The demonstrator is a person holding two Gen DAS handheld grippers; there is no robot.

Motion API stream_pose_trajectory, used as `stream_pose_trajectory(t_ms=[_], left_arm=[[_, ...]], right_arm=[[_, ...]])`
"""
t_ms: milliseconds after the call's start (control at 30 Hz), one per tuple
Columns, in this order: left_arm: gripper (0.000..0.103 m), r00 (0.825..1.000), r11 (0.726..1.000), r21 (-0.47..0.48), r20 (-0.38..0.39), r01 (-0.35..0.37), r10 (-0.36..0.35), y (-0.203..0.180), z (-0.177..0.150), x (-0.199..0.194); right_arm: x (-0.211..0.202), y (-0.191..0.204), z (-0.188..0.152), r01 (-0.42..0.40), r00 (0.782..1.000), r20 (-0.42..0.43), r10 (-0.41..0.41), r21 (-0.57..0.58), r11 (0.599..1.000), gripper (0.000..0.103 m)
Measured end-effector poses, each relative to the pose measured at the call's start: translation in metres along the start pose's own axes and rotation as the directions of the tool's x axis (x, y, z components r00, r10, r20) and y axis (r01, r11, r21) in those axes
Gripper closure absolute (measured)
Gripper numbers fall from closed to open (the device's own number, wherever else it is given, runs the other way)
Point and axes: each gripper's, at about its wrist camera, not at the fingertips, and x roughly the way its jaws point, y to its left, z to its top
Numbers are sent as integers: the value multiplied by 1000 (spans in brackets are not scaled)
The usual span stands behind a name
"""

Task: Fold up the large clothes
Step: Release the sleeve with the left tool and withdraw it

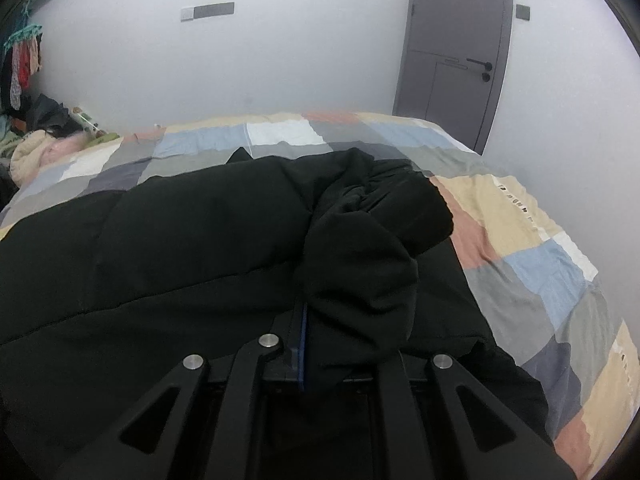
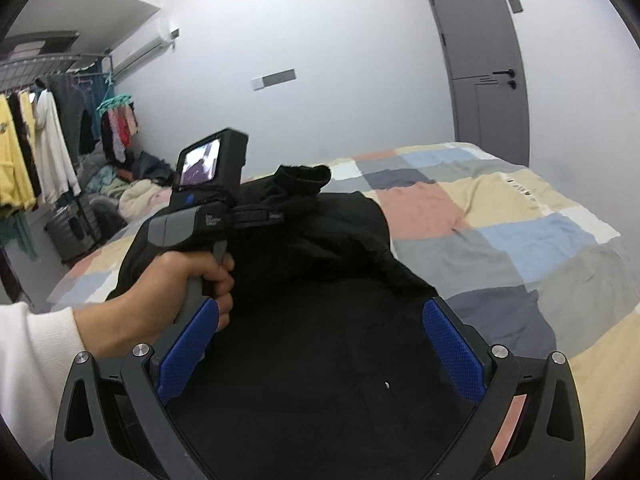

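Note:
A large black padded jacket lies across the bed, also seen in the right wrist view. My left gripper is shut on a bunched fold of the jacket's sleeve, which drapes over and hides its right finger. The left gripper's body and the hand holding it show in the right wrist view, over the jacket's left part. My right gripper is open, its blue pads spread wide just above the black fabric, holding nothing.
The bed has a patchwork quilt of pastel squares. A grey door stands at the back right. A clothes rack with hanging garments and a pile of clothes stand at the left.

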Motion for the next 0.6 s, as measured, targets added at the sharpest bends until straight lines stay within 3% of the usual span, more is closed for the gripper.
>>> stream_pose_trajectory(t_ms=[200,233,300,367,467,600], left_arm=[[92,1000,999,46,1,-4,4,-8,3,-24],[88,1000,999,40,3,1,-1,-8,4,-31],[70,1000,999,42,24,-9,8,-7,5,-47],[35,999,999,49,52,-8,5,-8,5,-65],[24,995,998,50,92,24,-28,-8,5,-95],[19,989,998,24,135,54,-57,4,8,-135]], right_arm=[[0,6,-2,16,1000,18,-16,-37,999,0],[-2,8,-2,23,999,30,-21,-48,999,0],[-9,13,-2,39,998,60,-34,-75,996,0],[-14,17,-2,53,996,81,-45,-97,994,0],[-23,22,-1,61,993,111,-48,-116,991,0],[-33,28,2,61,989,144,-42,-132,989,0]])
